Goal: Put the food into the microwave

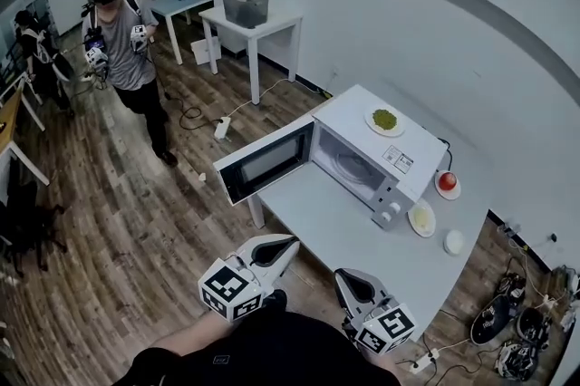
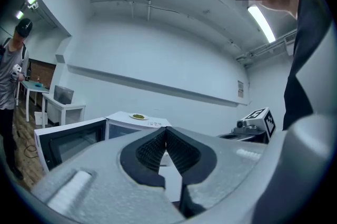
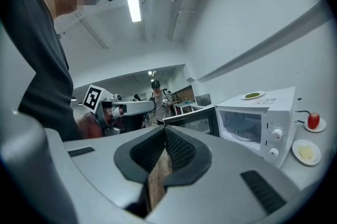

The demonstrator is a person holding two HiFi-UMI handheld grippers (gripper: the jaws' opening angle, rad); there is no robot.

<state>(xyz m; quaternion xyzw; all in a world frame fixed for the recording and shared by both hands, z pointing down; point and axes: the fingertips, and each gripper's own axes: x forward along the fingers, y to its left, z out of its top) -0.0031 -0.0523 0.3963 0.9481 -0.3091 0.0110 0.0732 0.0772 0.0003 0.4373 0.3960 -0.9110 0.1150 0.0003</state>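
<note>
A white microwave (image 1: pixel 367 159) stands on a white table (image 1: pixel 335 235) with its door (image 1: pixel 265 162) swung open to the left and its chamber empty. On its top lies a plate of green food (image 1: pixel 385 120). To its right are a red fruit on a small plate (image 1: pixel 447 182), a plate of pale yellow food (image 1: pixel 421 218) and a small white object (image 1: pixel 453 241). My left gripper (image 1: pixel 288 243) and right gripper (image 1: pixel 342 277) hover at the table's near edge, both shut and holding nothing. In the left gripper view the left gripper (image 2: pixel 166 131) points toward the microwave (image 2: pixel 137 123).
A person in a grey shirt (image 1: pixel 122 31) stands at the far left holding grippers. A second white table with a grey bin (image 1: pixel 246 8) is behind. A power strip (image 1: pixel 222 127) and cables lie on the wood floor; more cables and gear (image 1: pixel 507 321) sit at the lower right.
</note>
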